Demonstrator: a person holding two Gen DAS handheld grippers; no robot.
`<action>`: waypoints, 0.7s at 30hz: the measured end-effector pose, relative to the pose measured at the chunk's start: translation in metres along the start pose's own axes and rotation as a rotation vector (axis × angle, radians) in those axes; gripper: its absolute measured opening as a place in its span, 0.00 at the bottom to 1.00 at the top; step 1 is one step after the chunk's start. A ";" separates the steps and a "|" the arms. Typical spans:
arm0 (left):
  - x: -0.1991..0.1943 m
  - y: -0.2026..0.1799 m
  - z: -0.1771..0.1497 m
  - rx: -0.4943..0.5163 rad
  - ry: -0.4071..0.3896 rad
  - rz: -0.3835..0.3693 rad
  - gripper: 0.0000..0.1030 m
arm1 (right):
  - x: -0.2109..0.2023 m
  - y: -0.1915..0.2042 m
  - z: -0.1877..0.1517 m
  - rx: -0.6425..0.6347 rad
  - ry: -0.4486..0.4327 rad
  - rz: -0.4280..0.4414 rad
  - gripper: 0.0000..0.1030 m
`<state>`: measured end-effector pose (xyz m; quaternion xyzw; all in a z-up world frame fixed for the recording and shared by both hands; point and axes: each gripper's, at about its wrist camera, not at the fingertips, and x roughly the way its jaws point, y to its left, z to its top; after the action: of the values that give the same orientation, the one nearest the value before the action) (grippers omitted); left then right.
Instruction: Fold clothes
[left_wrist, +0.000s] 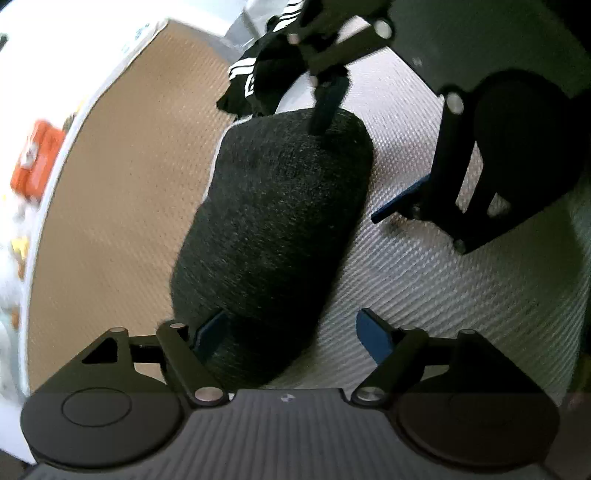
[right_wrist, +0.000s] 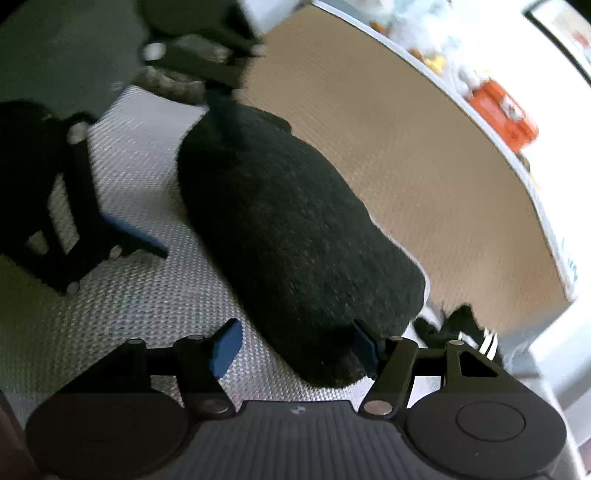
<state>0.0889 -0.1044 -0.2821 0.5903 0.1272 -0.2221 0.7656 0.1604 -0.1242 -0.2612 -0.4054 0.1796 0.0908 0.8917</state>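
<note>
A dark grey knitted garment (left_wrist: 273, 229), folded into a long bundle, lies across a white woven cloth (left_wrist: 424, 280) and a tan mat (left_wrist: 125, 184). My left gripper (left_wrist: 291, 332) is open and straddles its near end, one blue pad at each side. My right gripper (right_wrist: 295, 347) is open and straddles the other end of the same garment (right_wrist: 295, 236). Each gripper shows in the other's view, the right (left_wrist: 354, 147) and the left (right_wrist: 184, 173). A black garment with white stripes (left_wrist: 258, 74) lies beyond the bundle's far end.
The tan mat (right_wrist: 406, 166) ends at a white edge (right_wrist: 546, 206). An orange box (left_wrist: 35, 162) and small blurred items lie beyond that edge. The striped garment (right_wrist: 469, 332) shows beside my right gripper.
</note>
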 end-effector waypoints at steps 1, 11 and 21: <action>0.000 0.000 0.000 0.014 -0.004 0.005 0.80 | 0.000 -0.001 0.000 -0.007 -0.007 -0.006 0.66; 0.003 0.002 -0.002 0.090 -0.027 0.004 0.83 | 0.001 -0.009 0.003 -0.225 -0.141 -0.015 0.70; 0.013 0.002 0.007 0.109 -0.042 -0.030 0.84 | 0.018 0.006 -0.014 -0.464 -0.161 -0.007 0.71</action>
<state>0.1005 -0.1135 -0.2844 0.6245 0.1078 -0.2524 0.7312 0.1717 -0.1300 -0.2810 -0.5915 0.0809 0.1585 0.7864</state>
